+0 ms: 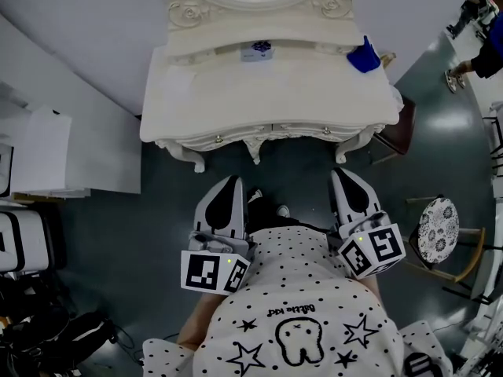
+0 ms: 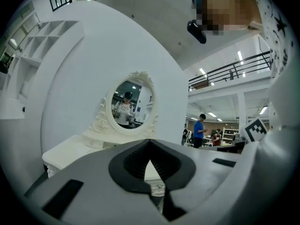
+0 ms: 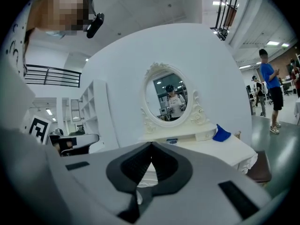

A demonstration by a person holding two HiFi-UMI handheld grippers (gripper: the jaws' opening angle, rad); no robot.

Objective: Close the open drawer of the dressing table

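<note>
Left gripper [image 1: 228, 182] and right gripper [image 1: 346, 174]: jaws together, nothing between them, lower centre of head view, apart from table [image 1: 267, 93]. Table upper centre, drawer fronts [image 1: 299, 134] flush. Blue cloth [image 1: 364, 56] on its right end.

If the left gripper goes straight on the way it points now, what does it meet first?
Most likely the front of the dressing table, near its left drawer knob. Nothing shows between it and the left gripper, though depth is unclear.
</note>
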